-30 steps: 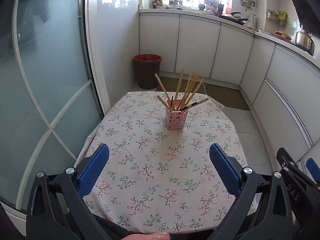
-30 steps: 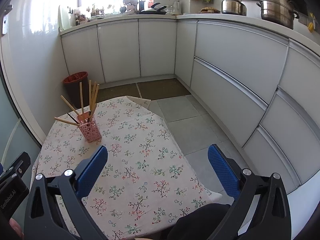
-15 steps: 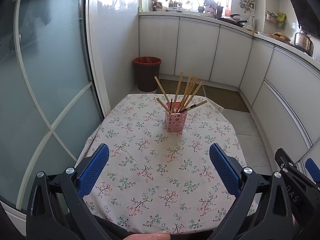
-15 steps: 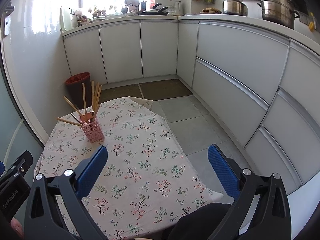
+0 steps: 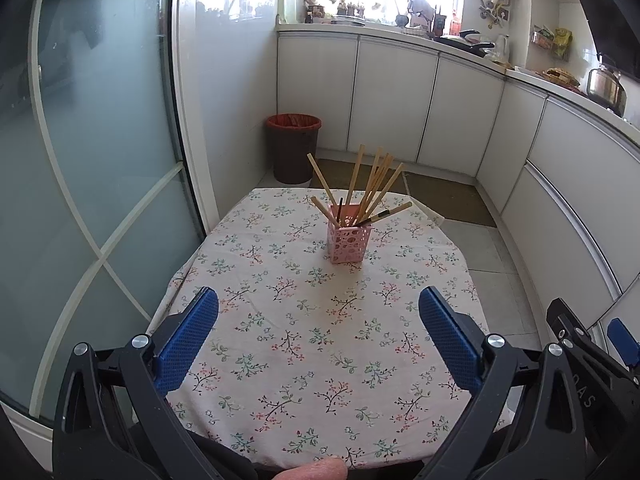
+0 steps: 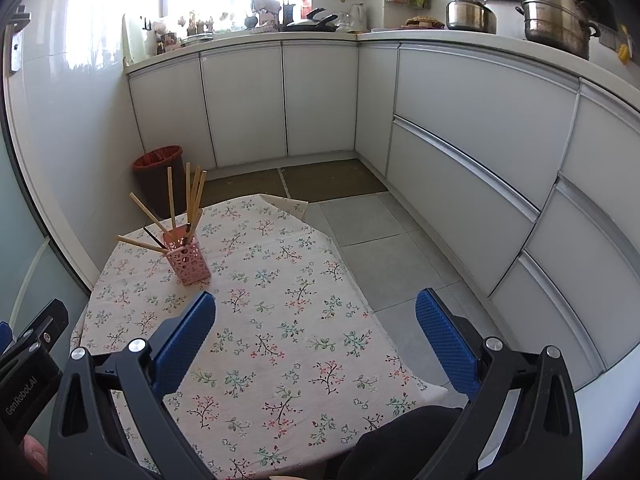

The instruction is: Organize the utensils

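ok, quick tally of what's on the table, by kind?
Pink holder: 1
Light wooden chopsticks: 7, give or take one where they overlap
Dark thin stick: 1
Total: 9, with every stick standing in the holder.
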Demonstrator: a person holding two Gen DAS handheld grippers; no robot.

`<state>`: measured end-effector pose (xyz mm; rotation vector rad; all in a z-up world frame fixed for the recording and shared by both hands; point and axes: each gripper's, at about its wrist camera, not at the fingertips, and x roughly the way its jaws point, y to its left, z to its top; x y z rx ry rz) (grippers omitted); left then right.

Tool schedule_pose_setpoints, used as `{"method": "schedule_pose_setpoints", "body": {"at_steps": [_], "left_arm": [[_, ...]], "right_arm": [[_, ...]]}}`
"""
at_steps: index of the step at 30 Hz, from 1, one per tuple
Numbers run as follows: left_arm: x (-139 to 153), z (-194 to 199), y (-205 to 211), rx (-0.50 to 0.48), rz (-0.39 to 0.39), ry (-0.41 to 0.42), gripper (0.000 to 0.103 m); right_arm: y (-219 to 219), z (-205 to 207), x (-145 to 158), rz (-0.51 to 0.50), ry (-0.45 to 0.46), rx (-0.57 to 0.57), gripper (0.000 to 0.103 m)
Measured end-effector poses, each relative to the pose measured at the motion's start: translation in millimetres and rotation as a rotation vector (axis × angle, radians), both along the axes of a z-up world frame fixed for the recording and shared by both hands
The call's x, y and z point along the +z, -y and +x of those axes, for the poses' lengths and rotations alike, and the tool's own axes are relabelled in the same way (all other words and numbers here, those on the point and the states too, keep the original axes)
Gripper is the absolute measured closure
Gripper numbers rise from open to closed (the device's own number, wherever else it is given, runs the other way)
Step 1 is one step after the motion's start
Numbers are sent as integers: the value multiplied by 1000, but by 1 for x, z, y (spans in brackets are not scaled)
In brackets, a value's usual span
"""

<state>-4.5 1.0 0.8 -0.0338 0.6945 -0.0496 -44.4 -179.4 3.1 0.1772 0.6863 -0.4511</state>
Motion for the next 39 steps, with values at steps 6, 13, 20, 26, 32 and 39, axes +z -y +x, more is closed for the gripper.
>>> {"method": "schedule_pose_setpoints", "body": {"at_steps": [6,13,20,26,32,39], "left_arm": [[1,0,2,-3,15,5,7],[3,-2,4,-5,33,32,7],[3,-4,3,4,39,64,7],[0,-2,9,-37,49,49,7],[0,-2,7,-19,54,57,7],[-1,-2,7,-22,47,54,7]], "right_arm": [[0,0,0,-1,1,2,5],[3,-3,1,-4,23,-17,5],[8,-4,1,-12,50,-42,5],[9,-4,1,-4,51,-37,5],[11,-3,0,20,37,-26,5],[9,-1,-1,21,26,-14,5]]}}
